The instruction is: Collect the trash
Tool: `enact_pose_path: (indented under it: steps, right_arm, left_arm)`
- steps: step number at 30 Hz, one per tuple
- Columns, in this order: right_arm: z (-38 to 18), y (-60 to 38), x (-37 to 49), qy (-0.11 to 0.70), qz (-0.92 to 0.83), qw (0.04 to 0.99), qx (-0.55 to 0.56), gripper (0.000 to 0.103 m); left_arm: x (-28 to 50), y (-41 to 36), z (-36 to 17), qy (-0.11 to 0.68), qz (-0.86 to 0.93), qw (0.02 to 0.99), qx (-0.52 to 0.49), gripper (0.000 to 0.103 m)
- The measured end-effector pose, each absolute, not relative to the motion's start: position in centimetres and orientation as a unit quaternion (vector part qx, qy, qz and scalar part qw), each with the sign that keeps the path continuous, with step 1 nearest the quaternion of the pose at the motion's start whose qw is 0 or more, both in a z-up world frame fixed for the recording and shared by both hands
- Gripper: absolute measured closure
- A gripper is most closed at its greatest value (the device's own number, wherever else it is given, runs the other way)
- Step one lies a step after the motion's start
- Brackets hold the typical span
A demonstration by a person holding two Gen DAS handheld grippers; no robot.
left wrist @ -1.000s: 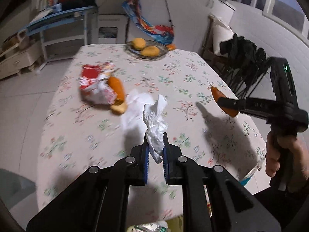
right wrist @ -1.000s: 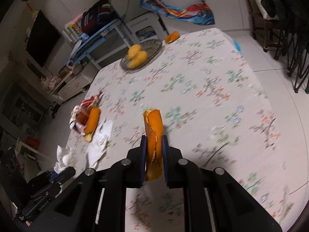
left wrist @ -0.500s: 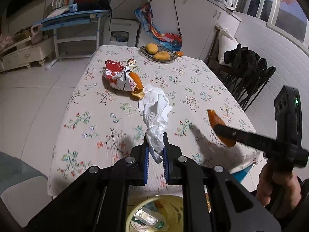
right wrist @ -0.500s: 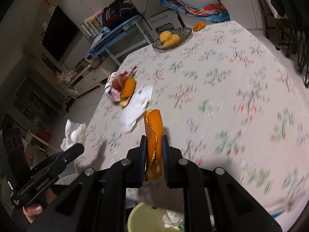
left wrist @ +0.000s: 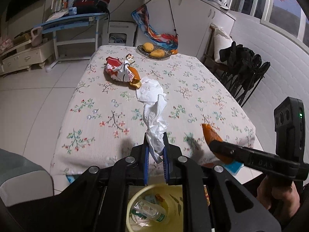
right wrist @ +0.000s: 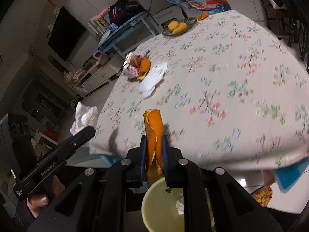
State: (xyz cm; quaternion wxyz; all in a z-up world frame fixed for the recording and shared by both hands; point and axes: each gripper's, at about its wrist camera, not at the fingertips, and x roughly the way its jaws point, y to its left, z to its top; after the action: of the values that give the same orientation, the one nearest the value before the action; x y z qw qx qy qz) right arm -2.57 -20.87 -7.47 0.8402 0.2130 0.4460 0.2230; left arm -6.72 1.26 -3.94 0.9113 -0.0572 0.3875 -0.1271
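Observation:
My left gripper (left wrist: 155, 145) is shut on a crumpled white tissue (left wrist: 155, 123) that sticks up from its blue pads, held off the near table edge. My right gripper (right wrist: 153, 147) is shut on a strip of orange peel (right wrist: 153, 133), which also shows at the right in the left wrist view as the same peel (left wrist: 209, 133). Below both sits a pale yellow bin (left wrist: 133, 203), with a plastic bottle (left wrist: 148, 211) and scraps inside; its rim (right wrist: 149, 195) lies under the right fingers. On the floral table (left wrist: 108, 116) remain a flat tissue (left wrist: 149, 91), a red-and-white wrapper (left wrist: 116, 70) and another peel (left wrist: 135, 77).
A dish of mangoes (left wrist: 153, 51) stands at the table's far end. Dark folding chairs (left wrist: 245, 67) line the right side, a blue desk (left wrist: 73, 21) stands beyond the table, and a grey seat corner (left wrist: 21, 177) is at the lower left. A hand (left wrist: 278, 197) grips the right tool.
Both grippers have drawn back from over the table to its near edge, each keeping its load. The yellow bin has come into view beneath them.

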Motion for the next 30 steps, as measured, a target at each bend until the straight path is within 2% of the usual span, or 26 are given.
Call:
enact_pose_path:
  steps: [30]
  right_arm:
    - [-9.4,-18.6,-9.3,0.488,0.236,0.817,0.196,0.085]
  left_arm:
    - [-13.5,0.6,-4.2,0.392,-0.137,0.909,-0.031,0.091]
